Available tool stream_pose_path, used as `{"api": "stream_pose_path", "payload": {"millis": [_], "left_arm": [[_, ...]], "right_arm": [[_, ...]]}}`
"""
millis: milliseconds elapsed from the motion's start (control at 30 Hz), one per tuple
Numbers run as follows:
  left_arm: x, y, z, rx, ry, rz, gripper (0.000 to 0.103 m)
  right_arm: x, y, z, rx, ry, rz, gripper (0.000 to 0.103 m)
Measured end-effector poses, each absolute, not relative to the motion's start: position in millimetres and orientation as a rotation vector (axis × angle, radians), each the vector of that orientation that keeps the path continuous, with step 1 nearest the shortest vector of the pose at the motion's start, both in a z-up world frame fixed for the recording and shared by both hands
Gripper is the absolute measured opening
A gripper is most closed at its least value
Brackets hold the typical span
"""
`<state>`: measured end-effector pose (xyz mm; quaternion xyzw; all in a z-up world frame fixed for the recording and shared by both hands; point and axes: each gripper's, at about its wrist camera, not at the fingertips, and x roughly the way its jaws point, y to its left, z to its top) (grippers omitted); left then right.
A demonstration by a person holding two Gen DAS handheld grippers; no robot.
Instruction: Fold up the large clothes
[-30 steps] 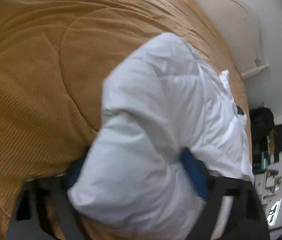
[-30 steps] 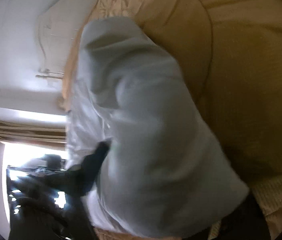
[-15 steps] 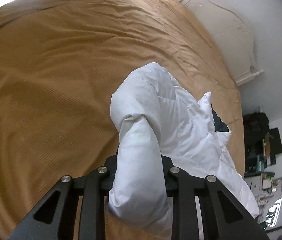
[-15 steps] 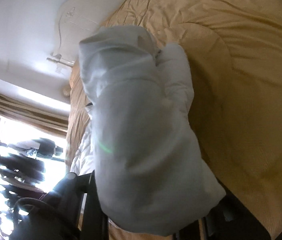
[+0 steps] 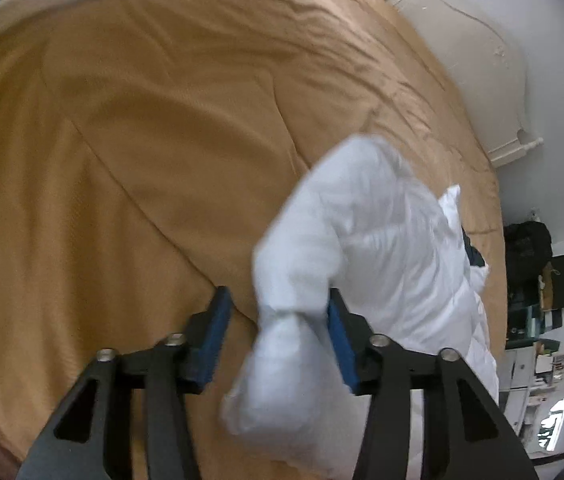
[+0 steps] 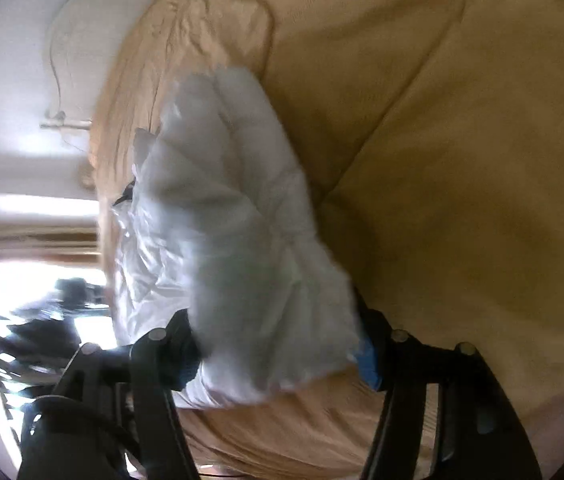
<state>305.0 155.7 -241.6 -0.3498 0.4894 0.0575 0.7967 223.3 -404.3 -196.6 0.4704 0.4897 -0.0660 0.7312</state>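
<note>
A white padded jacket (image 5: pixel 366 240) lies bunched on an orange-brown bedspread (image 5: pixel 141 140). My left gripper (image 5: pixel 277 320) is open. A white sleeve end sits between its blue-padded fingers and leans on the right pad, with a gap to the left pad. In the right wrist view the same jacket (image 6: pixel 233 216) fills the middle. My right gripper (image 6: pixel 277 352) has a thick fold of the jacket between its widely spread fingers. The image is blurred, so its grip is unclear.
A white headboard (image 5: pixel 478 64) stands against the wall at the bed's far end. Dark shelves with clutter (image 5: pixel 538 280) are at the right. A bright window (image 6: pixel 41 320) with curtains is on the left of the right wrist view.
My left gripper was shut on the white sleeve half a second ago; its fingers have now opened. Both views have shifted, and the jacket sits lower against the bed.
</note>
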Motion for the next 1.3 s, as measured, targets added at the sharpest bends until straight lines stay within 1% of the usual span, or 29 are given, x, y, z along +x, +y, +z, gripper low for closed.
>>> {"api": "stream_pose_path", "payload": {"millis": [33, 100, 167, 200, 233, 267, 333, 367, 467, 533, 600, 667, 733, 767, 867, 967, 1033, 1067, 1100, 1167, 1267, 1300], "left_arm": [[303, 163, -234, -0.741, 1.043, 0.169, 0.060], [294, 170, -219, -0.710, 1.029, 0.236, 0.060], [280, 164, -195, -0.638, 0.972, 0.293, 0.060], [275, 152, -181, -0.603, 0.936, 0.275, 0.060], [274, 126, -163, -0.552, 0.899, 0.215, 0.060], [271, 116, -155, -0.537, 0.882, 0.169, 0.060], [278, 69, -147, -0.555, 0.883, -0.039, 0.061], [285, 46, -152, -0.557, 0.909, -0.130, 0.061], [296, 7, -176, -0.496, 0.964, -0.200, 0.061], [306, -12, -208, -0.426, 1.032, -0.183, 0.059], [308, -18, -233, -0.351, 1.042, -0.140, 0.058], [308, -27, -248, -0.246, 1.043, -0.123, 0.057], [306, -40, -258, -0.119, 1.020, -0.114, 0.057], [307, -42, -263, -0.109, 1.019, -0.113, 0.057], [311, -39, -265, -0.128, 1.035, -0.114, 0.057], [306, -29, -244, -0.141, 1.019, -0.113, 0.057], [298, -17, -228, -0.192, 0.988, -0.094, 0.061], [296, -11, -223, -0.217, 0.977, -0.088, 0.068], [291, -2, -216, -0.251, 0.962, -0.067, 0.072], [286, 4, -208, -0.287, 0.964, -0.058, 0.073], [294, 8, -216, -0.272, 1.009, -0.033, 0.073], [290, 7, -218, -0.260, 1.016, -0.031, 0.072]], "right_arm": [[221, -407, -182, 0.968, 1.085, -0.182, 0.063], [211, -408, -146, 0.774, 1.064, -0.304, 0.063], [202, -405, -121, 0.608, 1.007, -0.413, 0.063], [202, -394, -108, 0.530, 0.968, -0.409, 0.058], [203, -383, -103, 0.488, 0.940, -0.377, 0.045], [215, -359, -96, 0.443, 0.905, -0.300, 0.034], [244, -331, -102, 0.418, 0.860, -0.173, 0.025], [255, -304, -106, 0.421, 0.836, -0.083, 0.023], [295, -243, -122, 0.404, 0.810, 0.082, 0.023], [306, -205, -138, 0.335, 0.817, 0.106, 0.023], [314, -191, -172, 0.267, 0.877, 0.092, 0.022], [321, -182, -200, 0.213, 0.894, 0.080, 0.018], [314, -177, -214, 0.117, 0.906, 0.066, 0.017], [310, -177, -217, 0.070, 0.902, 0.059, 0.017], [298, -189, -213, 0.084, 0.922, 0.062, 0.017], [314, -202, -201, 0.162, 0.973, 0.077, 0.017], [317, -208, -172, 0.174, 0.963, 0.076, 0.017], [321, -208, -152, 0.176, 0.919, 0.092, 0.021], [328, -207, -148, 0.181, 0.913, 0.107, 0.022], [353, -202, -134, 0.205, 0.924, 0.149, 0.022], [394, -185, -140, 0.196, 1.002, 0.186, 0.022], [417, -179, -154, 0.163, 1.064, 0.166, 0.022]]}}
